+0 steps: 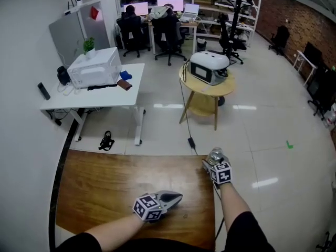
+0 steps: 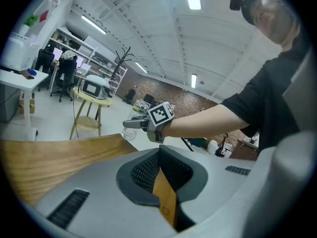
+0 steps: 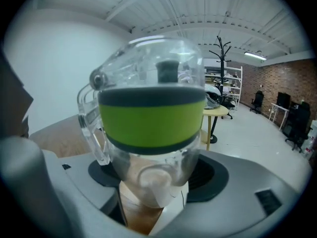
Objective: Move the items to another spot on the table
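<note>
The left gripper [image 1: 176, 197] is hovering over the near middle of the wooden table [image 1: 100, 185], its jaws drawn together to a thin slit with nothing between them, probably standing by as the spare hand. To its right, the right gripper [image 1: 211, 162] is gripping a clear bottle [image 3: 153, 108] with a green band, jaws spread wide around its body. It is holding the bottle over the table's far right corner, seemingly in carrying it to a new spot. I am counting one bottle, two grippers and one table.
</note>
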The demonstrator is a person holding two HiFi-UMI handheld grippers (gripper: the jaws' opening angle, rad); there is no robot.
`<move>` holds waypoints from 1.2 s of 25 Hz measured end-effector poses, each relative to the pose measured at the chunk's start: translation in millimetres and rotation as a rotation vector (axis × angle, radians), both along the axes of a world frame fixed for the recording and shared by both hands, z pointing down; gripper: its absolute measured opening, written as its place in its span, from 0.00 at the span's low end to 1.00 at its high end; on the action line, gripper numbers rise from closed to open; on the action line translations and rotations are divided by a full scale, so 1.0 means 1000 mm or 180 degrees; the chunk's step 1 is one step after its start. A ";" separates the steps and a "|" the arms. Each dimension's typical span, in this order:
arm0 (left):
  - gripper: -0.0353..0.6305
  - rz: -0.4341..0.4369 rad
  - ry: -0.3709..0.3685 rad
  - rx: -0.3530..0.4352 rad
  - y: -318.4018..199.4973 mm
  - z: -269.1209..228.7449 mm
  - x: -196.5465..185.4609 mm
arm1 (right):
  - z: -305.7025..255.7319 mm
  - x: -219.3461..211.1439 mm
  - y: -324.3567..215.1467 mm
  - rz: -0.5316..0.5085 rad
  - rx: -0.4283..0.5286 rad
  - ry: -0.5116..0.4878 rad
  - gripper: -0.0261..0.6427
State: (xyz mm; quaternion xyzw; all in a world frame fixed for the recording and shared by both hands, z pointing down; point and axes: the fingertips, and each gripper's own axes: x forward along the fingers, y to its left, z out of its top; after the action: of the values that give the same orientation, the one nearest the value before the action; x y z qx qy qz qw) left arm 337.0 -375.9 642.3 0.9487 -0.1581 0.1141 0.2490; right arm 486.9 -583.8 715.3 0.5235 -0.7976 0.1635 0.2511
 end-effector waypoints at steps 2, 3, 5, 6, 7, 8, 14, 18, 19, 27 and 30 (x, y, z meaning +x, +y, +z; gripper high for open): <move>0.04 0.0043 -0.0014 -0.0030 0.006 0.005 0.002 | 0.007 -0.004 -0.004 -0.0025 -0.0013 0.0053 0.57; 0.04 0.0044 -0.0014 -0.0045 0.008 0.006 0.001 | 0.012 -0.008 -0.005 -0.0048 -0.0030 0.0069 0.57; 0.04 0.0044 -0.0020 -0.0056 0.010 0.005 -0.002 | 0.023 -0.016 -0.005 -0.0099 -0.0065 0.0065 0.57; 0.04 0.0048 -0.0028 -0.0047 0.011 0.003 -0.004 | 0.028 -0.019 -0.005 -0.0106 -0.0085 0.0057 0.57; 0.04 0.0048 -0.0036 -0.0035 0.011 0.002 -0.006 | 0.034 -0.020 -0.004 -0.0098 -0.0114 0.0048 0.57; 0.04 0.0040 -0.0040 -0.0027 0.012 0.001 -0.007 | 0.038 -0.020 -0.003 -0.0077 -0.0139 0.0047 0.57; 0.04 -0.0106 -0.0030 -0.0040 0.021 0.001 -0.019 | 0.045 -0.020 -0.004 -0.0018 0.0039 -0.0037 0.58; 0.04 -0.0132 -0.0033 -0.0091 0.032 0.000 -0.029 | 0.047 -0.028 -0.007 0.0008 -0.0025 -0.0121 0.58; 0.04 -0.0136 -0.0032 -0.0100 0.036 -0.001 -0.032 | 0.049 -0.029 -0.005 0.0010 -0.0083 -0.0138 0.59; 0.04 -0.0247 -0.0015 -0.0056 0.058 -0.013 -0.061 | 0.054 -0.024 0.035 0.0009 -0.0193 -0.0291 0.65; 0.04 -0.0290 0.0025 -0.0070 0.074 -0.020 -0.083 | 0.062 -0.027 0.076 -0.0046 -0.0347 -0.0273 0.65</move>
State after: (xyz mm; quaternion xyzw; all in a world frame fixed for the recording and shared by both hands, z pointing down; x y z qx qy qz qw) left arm 254.5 -302.2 622.3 0.9382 -0.1989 0.1007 0.2649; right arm 460.0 -507.4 777.7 0.4957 -0.8013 0.2272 0.2460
